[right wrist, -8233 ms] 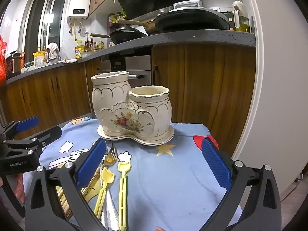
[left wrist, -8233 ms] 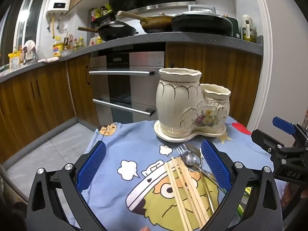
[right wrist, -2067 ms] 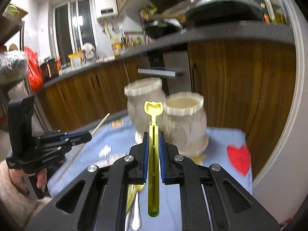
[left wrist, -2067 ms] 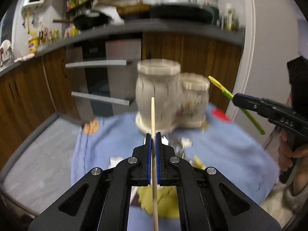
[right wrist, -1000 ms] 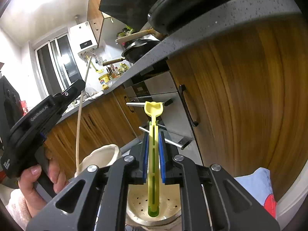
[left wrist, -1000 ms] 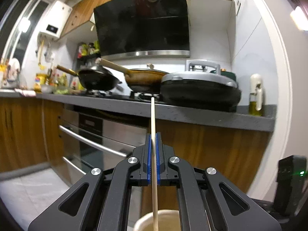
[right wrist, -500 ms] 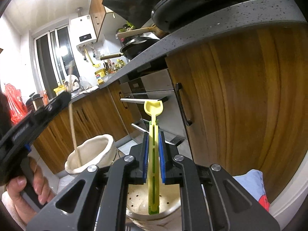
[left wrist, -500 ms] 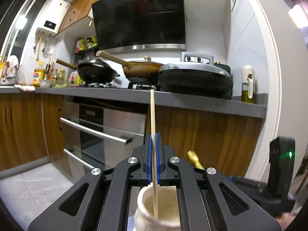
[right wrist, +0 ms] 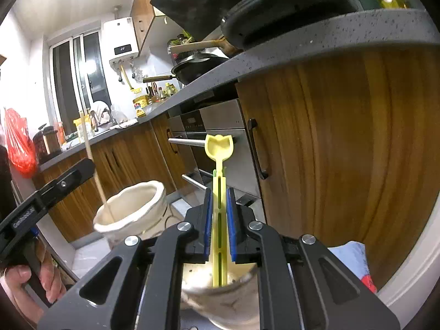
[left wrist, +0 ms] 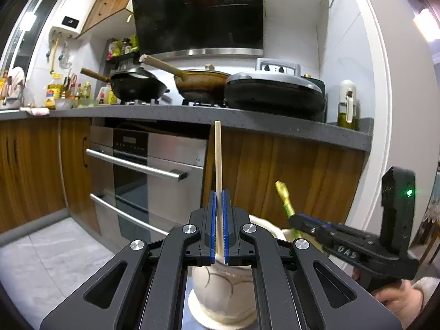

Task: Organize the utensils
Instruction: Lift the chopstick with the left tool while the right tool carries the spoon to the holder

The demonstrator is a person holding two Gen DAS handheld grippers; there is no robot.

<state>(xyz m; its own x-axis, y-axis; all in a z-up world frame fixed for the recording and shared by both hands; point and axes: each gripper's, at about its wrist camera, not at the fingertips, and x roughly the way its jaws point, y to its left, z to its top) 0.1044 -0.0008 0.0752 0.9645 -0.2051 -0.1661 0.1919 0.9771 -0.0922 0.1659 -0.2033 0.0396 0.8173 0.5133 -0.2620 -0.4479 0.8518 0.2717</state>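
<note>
Between the left gripper's [left wrist: 219,225] blue pads a wooden chopstick [left wrist: 218,165] is clamped tight, standing near upright, top end toward 12 o'clock against the counter edge [left wrist: 275,126], lower end dropping into the mouth of the tall cream holder pot [left wrist: 222,288] directly below the jaws. Right gripper [right wrist: 219,225] is closed on a yellow utensil [right wrist: 219,148], also upright, shaped head at 12 o'clock above the pads, handle end down inside the short pot [right wrist: 236,297] at 6 o'clock. In the right wrist view the tall pot [right wrist: 132,209] sits at 9 o'clock of the jaws, just beside the short one, chopstick [right wrist: 93,165] angling into its rim; left gripper body [right wrist: 49,195] and the hand [right wrist: 24,286] holding it at 8 o'clock. In the left wrist view the right gripper [left wrist: 295,220] comes in from 3 o'clock, yellow-green utensil [left wrist: 284,198] sticking up from its tip. Behind: oven [left wrist: 148,170], wooden cabinets [left wrist: 288,176], pans on the counter [left wrist: 192,82]. Blue cloth corner [right wrist: 354,258] at 4 o'clock under the short pot.
</note>
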